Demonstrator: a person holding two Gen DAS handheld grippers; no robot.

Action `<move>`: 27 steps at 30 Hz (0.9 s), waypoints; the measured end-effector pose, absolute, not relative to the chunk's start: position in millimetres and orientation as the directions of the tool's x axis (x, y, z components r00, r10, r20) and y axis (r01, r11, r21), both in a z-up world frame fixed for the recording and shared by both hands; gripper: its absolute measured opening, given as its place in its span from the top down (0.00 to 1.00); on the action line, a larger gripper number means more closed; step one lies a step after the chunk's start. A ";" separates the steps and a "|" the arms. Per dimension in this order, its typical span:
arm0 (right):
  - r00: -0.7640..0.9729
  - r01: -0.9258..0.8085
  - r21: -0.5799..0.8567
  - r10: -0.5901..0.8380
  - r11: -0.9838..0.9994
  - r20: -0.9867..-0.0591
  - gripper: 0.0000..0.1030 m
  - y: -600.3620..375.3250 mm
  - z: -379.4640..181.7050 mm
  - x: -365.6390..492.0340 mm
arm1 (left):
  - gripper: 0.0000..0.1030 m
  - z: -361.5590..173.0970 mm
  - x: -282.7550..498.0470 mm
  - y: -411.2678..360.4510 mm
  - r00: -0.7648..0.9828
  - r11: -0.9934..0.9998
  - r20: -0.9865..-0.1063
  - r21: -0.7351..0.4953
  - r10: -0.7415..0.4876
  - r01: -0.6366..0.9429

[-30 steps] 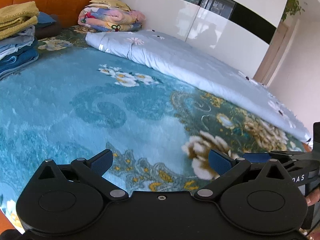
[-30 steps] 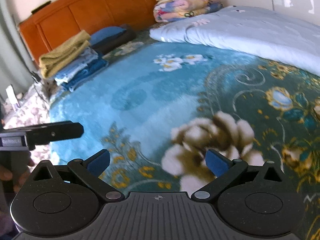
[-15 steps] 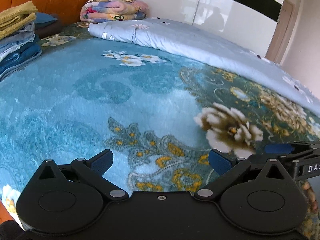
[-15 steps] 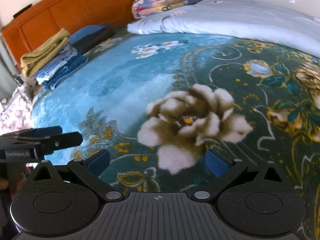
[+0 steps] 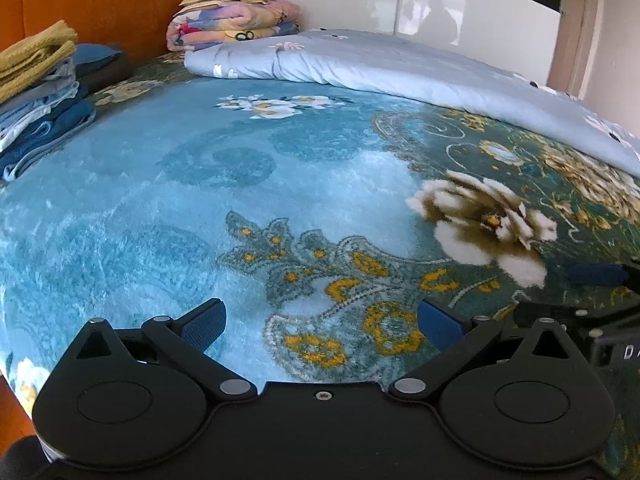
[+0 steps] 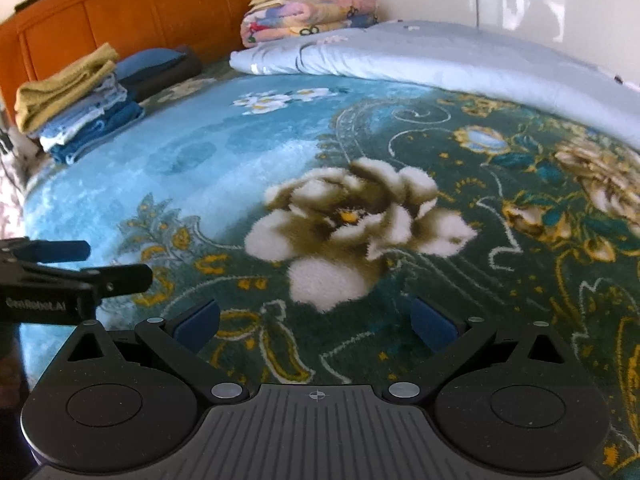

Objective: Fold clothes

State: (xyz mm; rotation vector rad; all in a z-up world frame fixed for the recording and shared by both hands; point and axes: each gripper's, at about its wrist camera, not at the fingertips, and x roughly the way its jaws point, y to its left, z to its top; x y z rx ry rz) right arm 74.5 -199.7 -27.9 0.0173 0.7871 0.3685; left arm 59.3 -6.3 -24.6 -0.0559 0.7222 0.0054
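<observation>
Left tongs (image 5: 320, 322) and right tongs (image 6: 316, 326), both spread wide and empty, above the near edge of a bed's floral blanket (image 5: 168, 200). Stack of folded clothes (image 6: 76, 104) at far left by the headboard (image 6: 160, 4); a pale blue quilt (image 5: 400, 68) lies far right.

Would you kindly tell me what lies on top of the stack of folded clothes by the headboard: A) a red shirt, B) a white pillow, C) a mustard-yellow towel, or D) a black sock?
C: a mustard-yellow towel tops the stack, above light blue and dark blue folded pieces.
</observation>
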 end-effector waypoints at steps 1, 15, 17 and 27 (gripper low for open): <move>0.651 -0.311 0.150 0.325 0.938 -0.686 0.00 -200.0 -28.8 74.0 | 0.02 -25.6 59.1 -5.7 0.749 0.998 -0.662 -0.052 -0.010 -0.033; 0.669 -0.278 0.106 0.272 0.955 -0.692 0.00 -191.4 -31.8 73.7 | 0.01 -37.5 55.6 0.5 0.743 0.994 -0.664 0.011 0.087 -0.107; 0.668 -0.277 0.103 0.269 0.955 -0.694 0.00 -190.7 -31.8 74.2 | 0.01 -38.0 55.2 1.3 0.743 0.994 -0.663 0.009 0.088 -0.110; 0.667 -0.273 0.086 0.252 0.958 -0.701 0.00 -187.5 -32.2 75.1 | 0.01 -38.5 53.9 1.6 0.740 0.994 -0.668 -0.001 0.081 -0.109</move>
